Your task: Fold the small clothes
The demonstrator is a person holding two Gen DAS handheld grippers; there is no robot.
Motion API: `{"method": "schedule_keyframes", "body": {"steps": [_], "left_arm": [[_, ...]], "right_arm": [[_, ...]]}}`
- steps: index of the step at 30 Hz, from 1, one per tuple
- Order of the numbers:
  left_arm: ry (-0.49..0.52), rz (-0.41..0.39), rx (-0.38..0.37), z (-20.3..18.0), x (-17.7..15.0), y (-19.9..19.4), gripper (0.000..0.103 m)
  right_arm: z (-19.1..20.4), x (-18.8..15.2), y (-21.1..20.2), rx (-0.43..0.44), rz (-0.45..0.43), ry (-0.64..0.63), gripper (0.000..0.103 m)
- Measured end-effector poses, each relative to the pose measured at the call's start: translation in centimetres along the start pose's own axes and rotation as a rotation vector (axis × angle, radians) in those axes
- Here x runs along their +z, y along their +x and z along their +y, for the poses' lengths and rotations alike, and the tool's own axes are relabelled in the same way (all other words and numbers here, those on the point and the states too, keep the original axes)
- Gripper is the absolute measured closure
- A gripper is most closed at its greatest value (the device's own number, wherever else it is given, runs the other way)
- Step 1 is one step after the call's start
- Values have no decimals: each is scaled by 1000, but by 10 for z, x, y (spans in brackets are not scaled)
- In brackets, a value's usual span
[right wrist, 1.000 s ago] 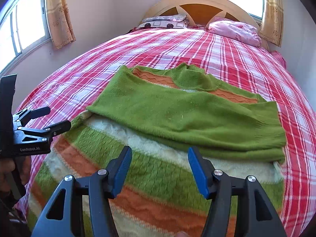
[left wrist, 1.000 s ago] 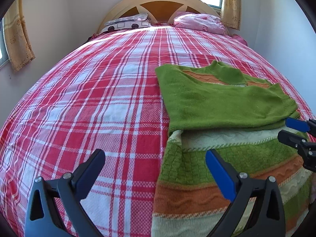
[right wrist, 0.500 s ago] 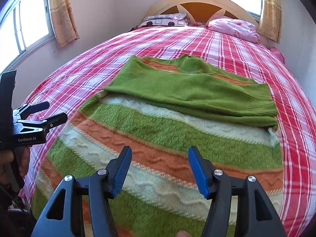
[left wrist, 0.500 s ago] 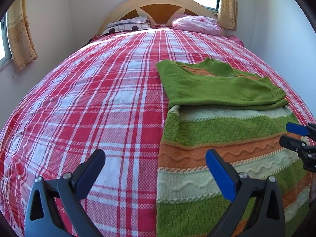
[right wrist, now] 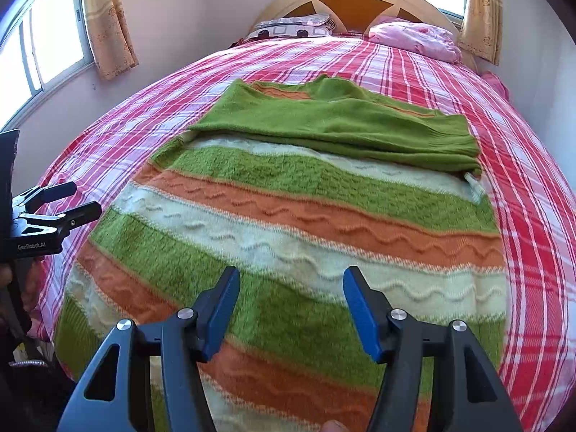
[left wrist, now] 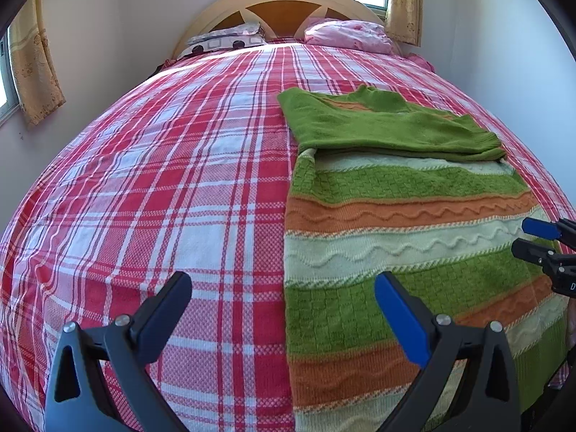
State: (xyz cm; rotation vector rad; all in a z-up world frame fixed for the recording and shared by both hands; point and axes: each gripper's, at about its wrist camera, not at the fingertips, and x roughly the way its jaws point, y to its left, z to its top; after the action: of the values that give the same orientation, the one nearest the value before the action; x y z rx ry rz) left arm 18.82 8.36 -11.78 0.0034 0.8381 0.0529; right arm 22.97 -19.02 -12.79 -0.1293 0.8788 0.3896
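Observation:
A knit sweater (left wrist: 396, 216) (right wrist: 306, 208) with green, orange and cream stripes lies flat on the bed, its plain green sleeves folded across the chest. My left gripper (left wrist: 282, 288) hangs open over the sweater's left edge near the hem, with nothing between its fingers. My right gripper (right wrist: 291, 280) is open too, above the lower stripes near the middle. Each gripper also shows in the other's view: the right gripper (left wrist: 522, 234) at the far right, the left gripper (right wrist: 86, 198) at the far left. Neither touches the cloth.
The bed has a red and white plaid sheet (left wrist: 162, 180). At its far end are a curved wooden headboard (left wrist: 284, 3), a patterned pillow (left wrist: 226, 37) and a pink pillow (left wrist: 345, 32). Walls close in on both sides, and curtained windows (right wrist: 46, 36) sit on the left.
Both grippers have drawn back toward the foot of the bed, so much more of the sweater's striped lower part shows. Both stayed open.

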Motion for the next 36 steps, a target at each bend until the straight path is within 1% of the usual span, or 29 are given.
{"method": "schedule_keyframes", "body": {"steps": [6,13,19,22,23,24,25,27,28,29,30,36], "left_arm": [[10,25,-25,-4,-16,-9,0],[37,57,-43,-9,-44,-17,0],[16,69,-55,-7,-57,-25,1],[25,72,-70,-8,-64,-32,4],[24,72,-76,-9,-66,-34,7],[18,77,-94,-8,-69,-36,12],[10,93,-113,-7,-71,-37,15],[-12,128,-149,-4,-77,-37,23],[-22,145,-165,-3,-82,-36,25],[-23,156,-175,-4,-86,-37,31],[-19,163,-176,-5,-90,-38,33],[0,173,-205,-12,-104,-52,38]], "right_arm": [[-4,-20,-12,-24,16,3,42],[-9,-40,-25,-52,28,19,42],[-12,-56,-35,-63,35,35,42],[-14,-66,-42,-66,38,43,42],[-14,-70,-45,-66,40,47,42],[-15,-73,-47,-66,41,50,42],[-15,-77,-50,-65,42,53,42],[-16,-84,-56,-73,45,56,42],[-15,-87,-59,-78,43,54,42],[-15,-91,-63,-87,38,52,42],[-14,-95,-67,-97,37,49,42],[-14,-115,-78,-129,48,50,42]]}}
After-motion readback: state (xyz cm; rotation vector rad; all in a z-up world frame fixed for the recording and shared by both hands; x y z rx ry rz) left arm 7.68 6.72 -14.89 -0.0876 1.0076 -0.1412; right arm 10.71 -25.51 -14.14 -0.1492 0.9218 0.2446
